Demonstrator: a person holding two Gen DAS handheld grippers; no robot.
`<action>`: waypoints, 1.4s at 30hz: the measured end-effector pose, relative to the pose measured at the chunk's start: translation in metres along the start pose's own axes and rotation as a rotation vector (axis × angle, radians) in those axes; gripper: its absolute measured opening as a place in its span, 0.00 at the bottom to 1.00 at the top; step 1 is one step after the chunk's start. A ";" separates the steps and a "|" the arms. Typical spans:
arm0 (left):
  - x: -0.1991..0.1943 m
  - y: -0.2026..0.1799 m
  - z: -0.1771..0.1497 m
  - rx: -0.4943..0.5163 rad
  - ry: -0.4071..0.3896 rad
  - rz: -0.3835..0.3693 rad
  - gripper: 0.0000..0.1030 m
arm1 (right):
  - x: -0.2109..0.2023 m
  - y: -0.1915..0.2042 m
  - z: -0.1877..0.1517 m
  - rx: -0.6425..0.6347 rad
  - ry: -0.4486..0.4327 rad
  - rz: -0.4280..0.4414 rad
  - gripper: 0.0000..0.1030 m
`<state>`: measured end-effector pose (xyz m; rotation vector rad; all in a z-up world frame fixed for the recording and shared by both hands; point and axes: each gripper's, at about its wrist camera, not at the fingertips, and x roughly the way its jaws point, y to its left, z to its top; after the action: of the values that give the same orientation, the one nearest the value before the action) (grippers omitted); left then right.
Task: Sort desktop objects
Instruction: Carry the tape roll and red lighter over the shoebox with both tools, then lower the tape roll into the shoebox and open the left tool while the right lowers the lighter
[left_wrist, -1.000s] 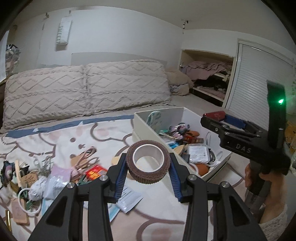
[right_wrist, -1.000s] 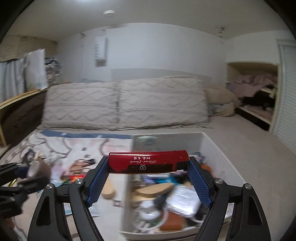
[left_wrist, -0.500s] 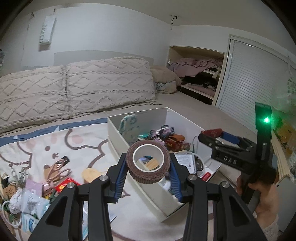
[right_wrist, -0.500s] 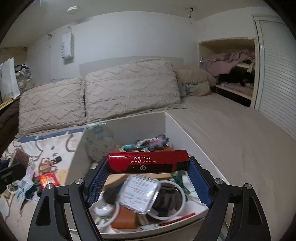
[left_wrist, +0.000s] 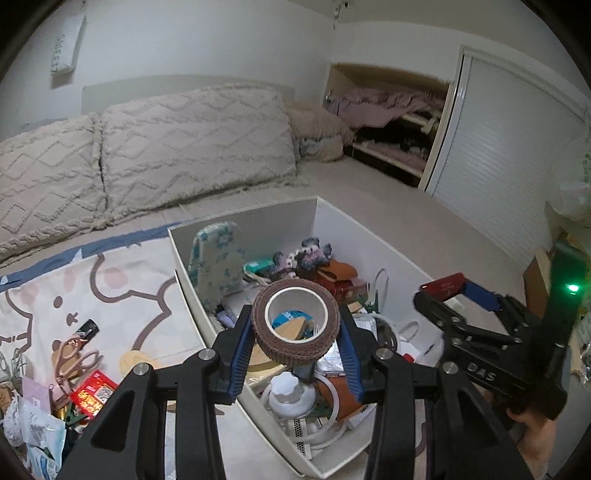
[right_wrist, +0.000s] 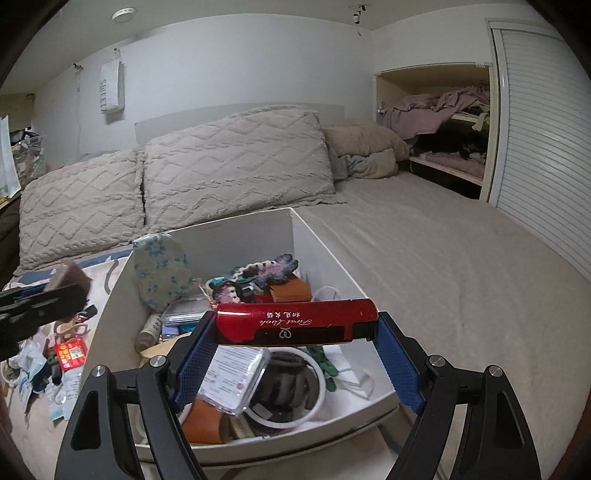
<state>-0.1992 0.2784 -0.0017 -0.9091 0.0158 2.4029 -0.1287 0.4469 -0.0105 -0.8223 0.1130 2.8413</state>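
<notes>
**Both grippers loaded above the white box**

The brown roll of crepe tape (left_wrist: 295, 322) with a white core sits pinched by its sides in the left gripper (left_wrist: 295, 347), above the near-left wall of the white rectangular cardboard box (left_wrist: 384, 240). The glossy red oblong case (right_wrist: 295, 322) with white script is clamped end to end in the right gripper (right_wrist: 295, 354), level, above the box's near half.

The box stands on the bed (right_wrist: 461, 266) and is crowded with small things; its far end holds a floral padded pouch (right_wrist: 160, 277) leaning on the left wall. To its right the beige sheet lies bare up to the slatted door (right_wrist: 546, 147). To its left, scattered small items (left_wrist: 74, 384) cover the cartoon blanket (left_wrist: 92, 288).
</notes>
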 end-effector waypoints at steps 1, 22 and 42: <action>0.005 -0.002 0.000 0.004 0.018 0.004 0.41 | 0.001 -0.002 -0.001 0.000 0.004 -0.005 0.81; 0.074 -0.023 -0.007 0.062 0.254 0.057 0.41 | 0.014 -0.014 -0.011 -0.016 0.105 0.038 0.81; 0.077 -0.026 -0.018 0.122 0.314 0.075 0.41 | 0.015 0.007 -0.020 -0.160 0.197 0.021 0.81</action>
<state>-0.2221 0.3350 -0.0585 -1.2357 0.3168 2.2725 -0.1325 0.4396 -0.0349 -1.1389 -0.0816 2.8100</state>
